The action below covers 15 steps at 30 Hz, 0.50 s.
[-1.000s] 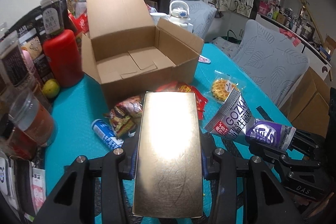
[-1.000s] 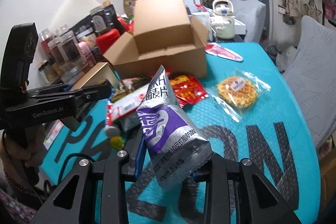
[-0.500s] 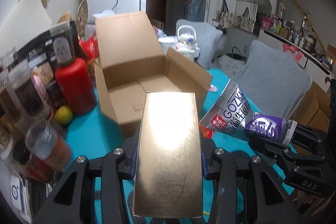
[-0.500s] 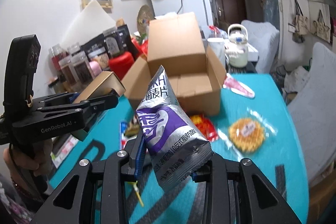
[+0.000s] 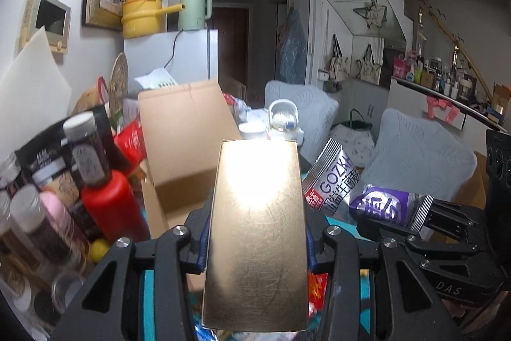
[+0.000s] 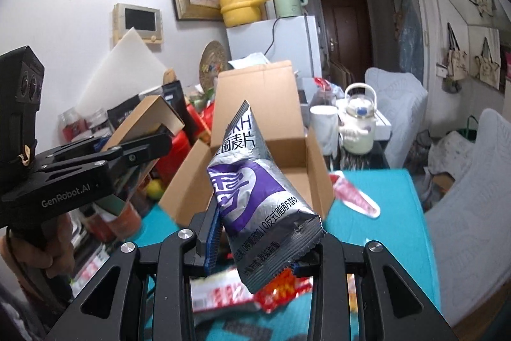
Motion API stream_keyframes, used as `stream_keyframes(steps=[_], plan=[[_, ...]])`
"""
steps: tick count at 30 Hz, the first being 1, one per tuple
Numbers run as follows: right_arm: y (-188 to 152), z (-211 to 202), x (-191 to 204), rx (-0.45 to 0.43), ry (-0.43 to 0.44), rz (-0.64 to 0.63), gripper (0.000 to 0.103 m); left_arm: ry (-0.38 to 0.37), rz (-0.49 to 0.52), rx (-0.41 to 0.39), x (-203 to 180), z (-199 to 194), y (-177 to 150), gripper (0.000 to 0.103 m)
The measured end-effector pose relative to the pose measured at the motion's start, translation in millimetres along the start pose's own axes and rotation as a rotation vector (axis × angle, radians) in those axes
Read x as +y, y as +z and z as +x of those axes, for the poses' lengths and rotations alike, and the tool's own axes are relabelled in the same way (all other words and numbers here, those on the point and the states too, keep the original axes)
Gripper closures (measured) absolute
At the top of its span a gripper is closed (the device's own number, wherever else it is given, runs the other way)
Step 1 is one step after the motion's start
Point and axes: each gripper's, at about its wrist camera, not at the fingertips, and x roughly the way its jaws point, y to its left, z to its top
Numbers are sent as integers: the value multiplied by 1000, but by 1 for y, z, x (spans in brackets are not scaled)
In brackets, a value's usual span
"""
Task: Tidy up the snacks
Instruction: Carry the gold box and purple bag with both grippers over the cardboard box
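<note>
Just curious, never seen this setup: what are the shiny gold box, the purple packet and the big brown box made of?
Gold box: probably card with metallic foil, mirror-like glare. Purple packet: silvery plastic or foil film, crinkled, crimped ends. Brown box: corrugated cardboard, matte, folded flaps.

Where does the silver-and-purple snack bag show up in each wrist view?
Left wrist: the snack bag sits right of centre, held by the right gripper.
Right wrist: it fills the centre foreground between the fingers.
Shared landmark: the open cardboard box behind it.
</note>
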Motion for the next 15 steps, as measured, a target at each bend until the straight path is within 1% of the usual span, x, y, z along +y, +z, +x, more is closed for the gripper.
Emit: stream_keyframes(steps=[6,15], plan=[[23,28,-12,0,-15,-14,70,10,-10,-19,13,32,20,60],[56,70,-28,-28,-24,-8,70,27,-35,-29,29,81,44,60]])
